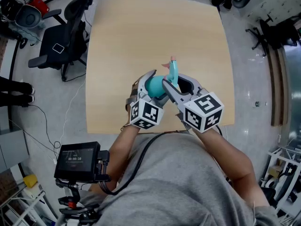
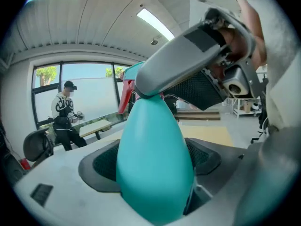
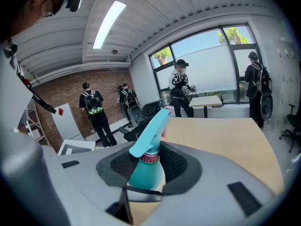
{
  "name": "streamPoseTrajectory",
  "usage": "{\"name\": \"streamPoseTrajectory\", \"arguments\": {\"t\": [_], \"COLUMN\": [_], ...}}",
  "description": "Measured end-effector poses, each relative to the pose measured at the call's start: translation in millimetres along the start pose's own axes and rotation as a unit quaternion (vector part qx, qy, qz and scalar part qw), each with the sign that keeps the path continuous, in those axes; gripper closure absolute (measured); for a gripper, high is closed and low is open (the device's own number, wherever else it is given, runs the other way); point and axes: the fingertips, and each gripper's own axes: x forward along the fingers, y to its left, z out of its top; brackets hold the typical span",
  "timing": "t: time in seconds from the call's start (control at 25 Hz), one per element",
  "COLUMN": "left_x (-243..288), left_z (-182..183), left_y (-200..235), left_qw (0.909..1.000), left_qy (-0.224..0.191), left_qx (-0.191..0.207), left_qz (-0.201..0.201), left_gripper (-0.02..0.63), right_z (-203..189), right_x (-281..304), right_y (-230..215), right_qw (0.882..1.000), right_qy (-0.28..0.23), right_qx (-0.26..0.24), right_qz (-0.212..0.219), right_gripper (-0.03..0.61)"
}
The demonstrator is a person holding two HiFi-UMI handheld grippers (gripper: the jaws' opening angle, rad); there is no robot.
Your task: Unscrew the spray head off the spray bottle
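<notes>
A teal spray bottle (image 1: 154, 85) is held in the air over the near part of the wooden table (image 1: 155, 36). My left gripper (image 1: 150, 83) is shut on its rounded body (image 2: 153, 164), which fills the space between both pads. My right gripper (image 1: 175, 84) comes in from the right and is shut on the spray head (image 3: 151, 132) at its pink collar (image 3: 150, 158). The head's nozzle points away from me, toward the table's far side. One grey finger (image 2: 188, 60) of the right gripper lies across the bottle's neck in the left gripper view, where the red trigger (image 2: 126, 94) shows behind it.
A black office chair (image 1: 63, 36) stands left of the table. A small screen on a stand (image 1: 77, 160) is by my left elbow. Several people (image 3: 181, 88) stand near the windows and a brick wall beyond the table.
</notes>
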Motion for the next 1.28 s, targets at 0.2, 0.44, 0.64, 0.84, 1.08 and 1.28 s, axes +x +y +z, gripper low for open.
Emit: {"name": "streamPoseTrajectory", "arguments": {"t": [0.2,0.44,0.64,0.84,1.08,1.28], "left_x": [-20,-63,-95,-99,-60,-35], "left_z": [13,42,54,50,48,17], "left_y": [-25,-57,-86,-98,-43,33], "left_qw": [0.9888,0.9471,0.8977,0.8831,0.9563,0.9985], "left_qy": [-0.043,-0.097,-0.128,-0.112,-0.095,-0.011], "left_qx": [-0.028,-0.019,-0.004,-0.005,-0.029,-0.051], "left_qz": [-0.14,-0.305,-0.422,-0.456,-0.275,-0.014], "left_gripper": [0.202,0.202,0.202,0.202,0.202,0.202], "right_z": [2,10,-1,-12,21,24], "right_x": [-15,-47,-77,-86,-55,-40], "right_y": [25,72,95,97,50,1], "right_qw": [0.992,0.926,0.854,0.815,0.908,0.991], "right_qy": [0.018,0.014,0.061,0.075,0.018,-0.016], "right_qx": [-0.086,-0.253,-0.32,-0.365,-0.312,-0.091], "right_qz": [0.095,0.281,0.406,0.443,0.279,0.1], "right_gripper": [0.442,0.442,0.442,0.442,0.402,0.4]}}
